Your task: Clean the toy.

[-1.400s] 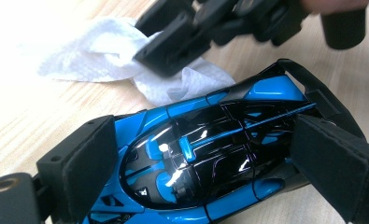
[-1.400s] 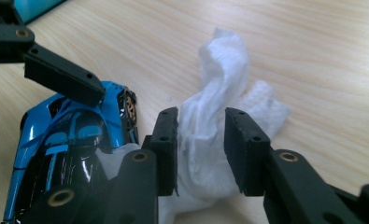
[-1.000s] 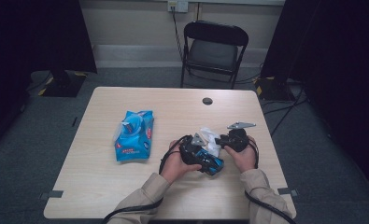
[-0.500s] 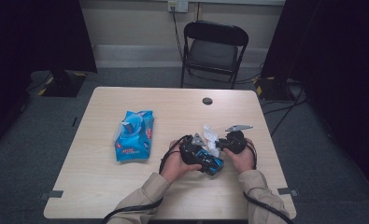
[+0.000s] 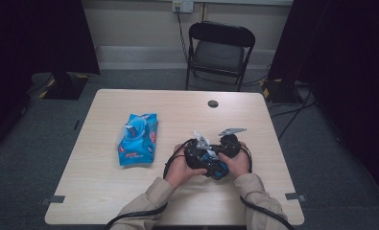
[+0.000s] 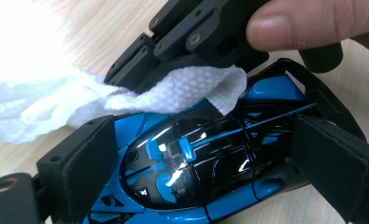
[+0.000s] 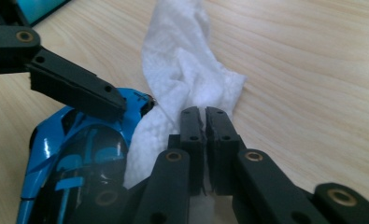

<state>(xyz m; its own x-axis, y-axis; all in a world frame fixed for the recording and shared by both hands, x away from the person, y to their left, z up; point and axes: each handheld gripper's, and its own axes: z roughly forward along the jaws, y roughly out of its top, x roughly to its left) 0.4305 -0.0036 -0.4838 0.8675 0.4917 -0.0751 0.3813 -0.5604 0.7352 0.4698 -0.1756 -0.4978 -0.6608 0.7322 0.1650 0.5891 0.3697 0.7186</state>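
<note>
Right gripper has just been closing, and its two pads now pinch a fold of the white wipe, so the cloth is held. Left gripper clamps the blue toy car across its width, one pad on each flank, above the table near its near edge, right of the middle. The car's long axis runs between the two grippers, and the wipe drapes over the end of its roof nearest the right gripper, touching the shiny body there. The right hand is therefore the nearer one for wiping; I judge the stroke should follow that long axis. A blue wipe pack lies well apart toward the left edge.
</note>
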